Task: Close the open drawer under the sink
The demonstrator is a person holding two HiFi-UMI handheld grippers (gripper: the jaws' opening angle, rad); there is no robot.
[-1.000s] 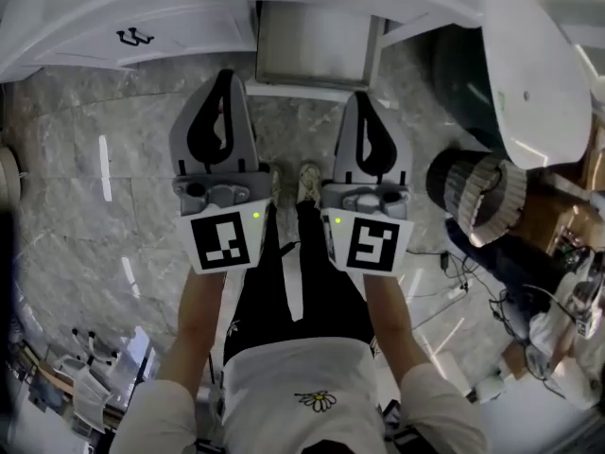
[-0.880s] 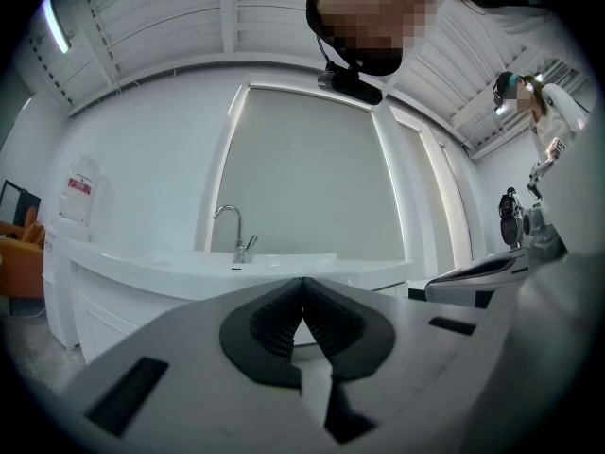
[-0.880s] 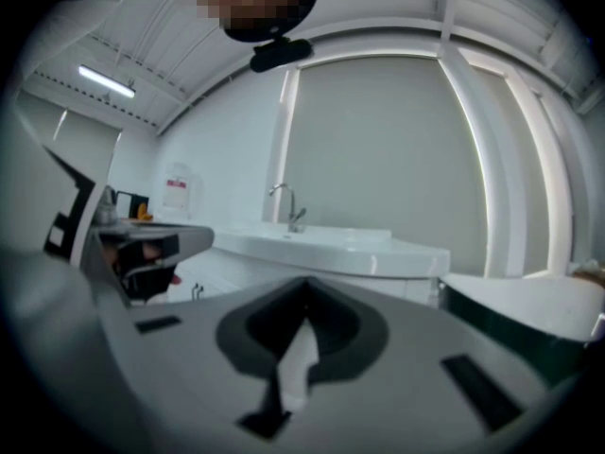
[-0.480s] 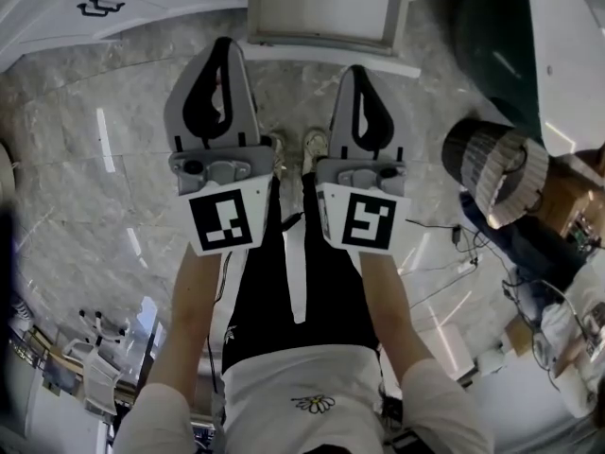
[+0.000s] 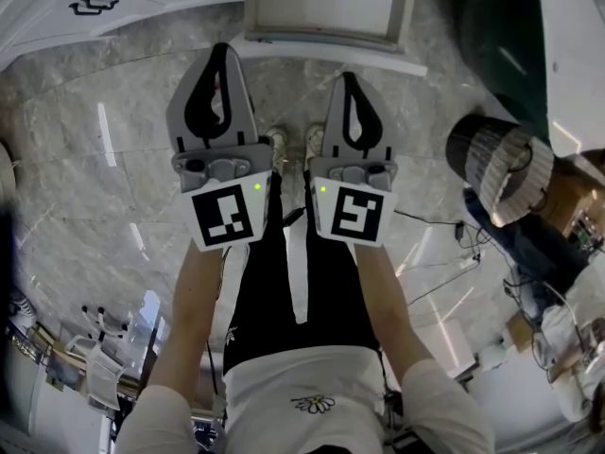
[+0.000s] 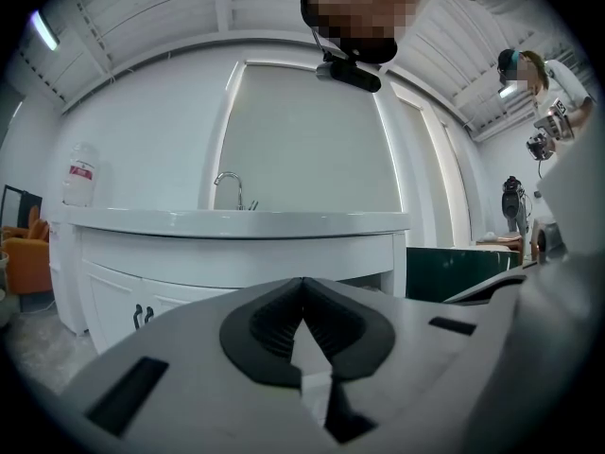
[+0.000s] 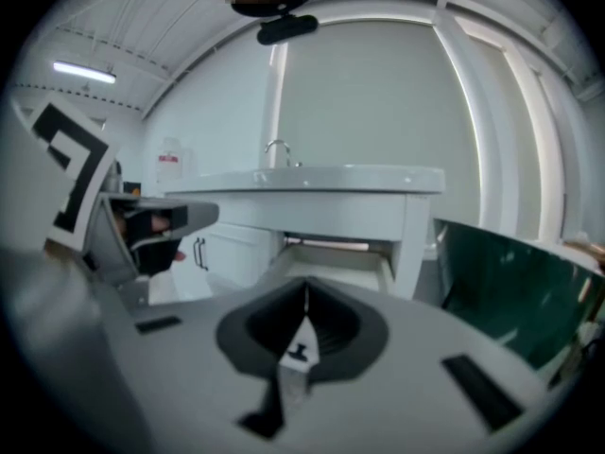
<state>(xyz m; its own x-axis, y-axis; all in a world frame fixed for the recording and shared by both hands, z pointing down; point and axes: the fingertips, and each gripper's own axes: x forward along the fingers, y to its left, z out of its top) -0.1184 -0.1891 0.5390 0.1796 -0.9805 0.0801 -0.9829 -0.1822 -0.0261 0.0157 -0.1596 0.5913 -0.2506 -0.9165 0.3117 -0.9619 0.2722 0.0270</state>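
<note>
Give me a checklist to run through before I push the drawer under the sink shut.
1. Drawer open: ok, it stands pulled out.
2. Left gripper shut and empty: ok.
3. Right gripper shut and empty: ok.
4. Right gripper faces the Drawer: ok, the open Drawer lies just ahead of its jaws in the right gripper view.
5. Contact with the Drawer's front: not ok, both grippers hang short of it in the head view.

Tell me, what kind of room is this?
Most likely a bathroom set built inside a workshop or lab. A white vanity with a faucet stands on a marble-look floor, its drawer pulled open, while loose cables lie off to the side.
</note>
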